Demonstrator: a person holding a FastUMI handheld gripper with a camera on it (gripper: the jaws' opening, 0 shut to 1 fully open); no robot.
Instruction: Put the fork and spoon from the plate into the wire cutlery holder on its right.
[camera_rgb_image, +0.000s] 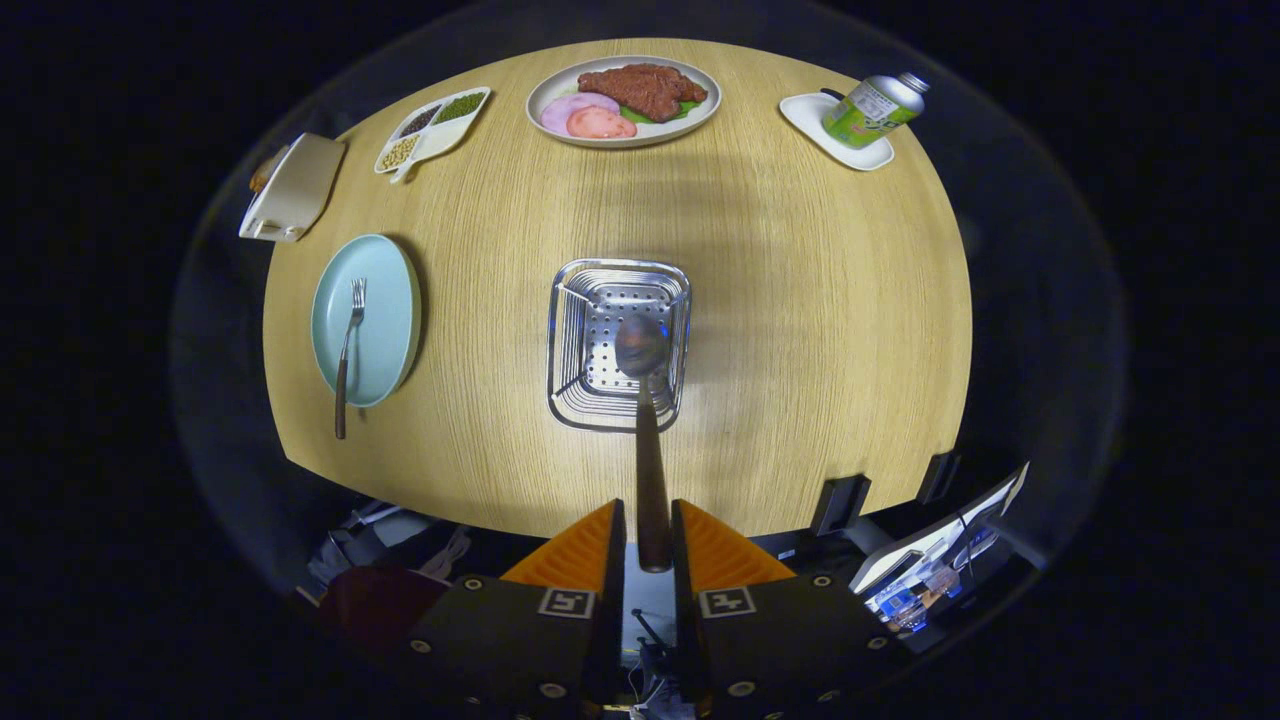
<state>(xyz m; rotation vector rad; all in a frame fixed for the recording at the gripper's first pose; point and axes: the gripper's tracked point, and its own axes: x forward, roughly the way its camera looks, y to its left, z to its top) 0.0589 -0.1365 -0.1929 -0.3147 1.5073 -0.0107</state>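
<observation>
A round wooden table (800, 300) is carrying 6 things. A wire cutlery holder (618, 345) is sitting near its middle, just ahead of the fingers. To the holder's left, a pale blue plate (385, 320) is lying near the edge. Along the far side, a white lidded container (293, 187), a divided dish of beans (432, 128), a plate of meat and vegetables (622, 100) and a small white tray (830, 135) are standing apart from one another.

Tool (649, 530) — fingers (590, 545) nearly together, clamped on the spoon handle (651, 480).
</observation>
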